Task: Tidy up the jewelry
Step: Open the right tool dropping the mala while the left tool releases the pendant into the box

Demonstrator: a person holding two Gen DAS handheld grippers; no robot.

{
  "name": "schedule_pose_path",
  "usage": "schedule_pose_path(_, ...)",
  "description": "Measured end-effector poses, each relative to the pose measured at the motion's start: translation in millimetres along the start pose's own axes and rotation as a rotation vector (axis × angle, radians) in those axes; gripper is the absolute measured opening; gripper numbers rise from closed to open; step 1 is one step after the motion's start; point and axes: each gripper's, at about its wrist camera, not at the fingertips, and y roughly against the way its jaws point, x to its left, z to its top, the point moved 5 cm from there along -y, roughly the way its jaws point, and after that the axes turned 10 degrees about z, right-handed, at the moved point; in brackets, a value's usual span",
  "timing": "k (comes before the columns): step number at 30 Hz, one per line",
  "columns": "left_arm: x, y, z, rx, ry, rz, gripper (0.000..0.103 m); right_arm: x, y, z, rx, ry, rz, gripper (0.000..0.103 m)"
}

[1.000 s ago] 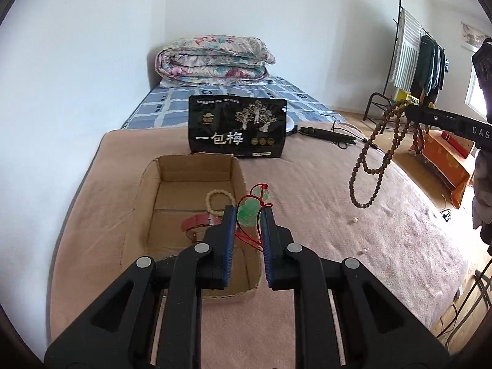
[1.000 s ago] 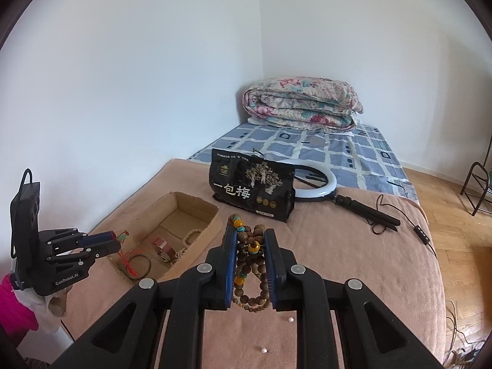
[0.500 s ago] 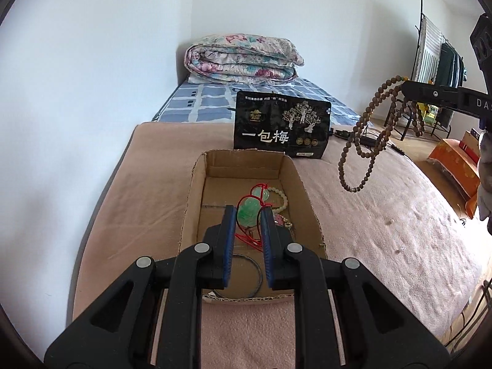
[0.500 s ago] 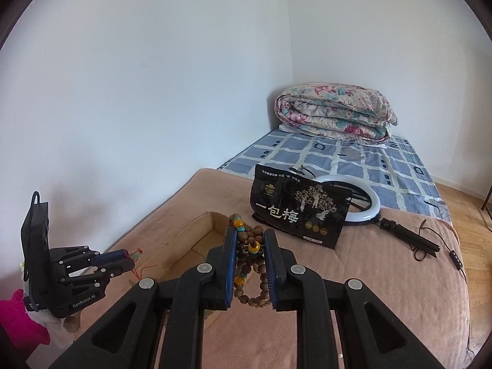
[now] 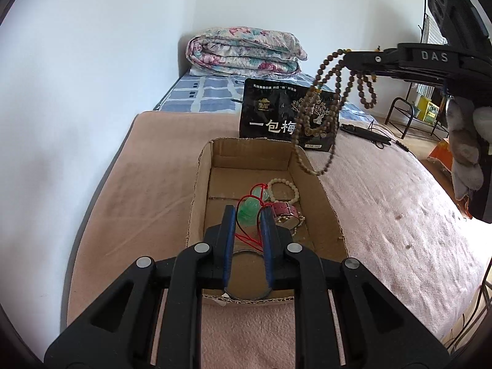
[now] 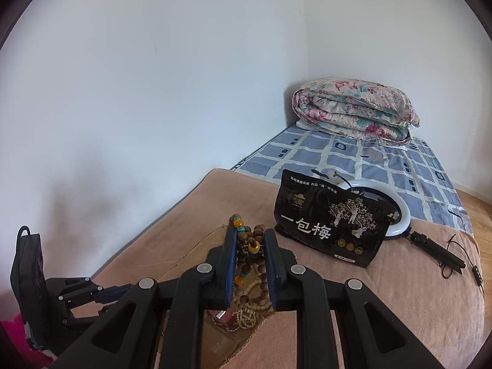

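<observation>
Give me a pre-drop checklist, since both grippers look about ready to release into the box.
1. Left gripper over the box: ok.
2. Left grip on the green pendant: ok, its red cord hangs between the fingers.
3. Right gripper grip on the brown beads: ok.
4. Beads fully over the box: not ok, the loop hangs at the far right corner.
5. Landing room: ok at the far end; the white bracelet and pink item fill the middle.

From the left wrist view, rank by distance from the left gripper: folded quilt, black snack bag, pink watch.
1. pink watch, in the cardboard box, just right of the left gripper
2. black snack bag, standing behind the box
3. folded quilt, far end by the wall
</observation>
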Motion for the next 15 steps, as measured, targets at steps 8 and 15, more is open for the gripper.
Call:
schedule_pose_path(8, 2, -19, -2, 0.015, -0.001, -0.007, 0.015, 4, -56, 0, 0.050, -0.029, 0.040, 0.016)
schedule_pose_path(15, 1, -28, -4, 0.031, -0.009, -0.034, 0.043, -5, -84, -15, 0.086, -0.077, 0.030, 0.067)
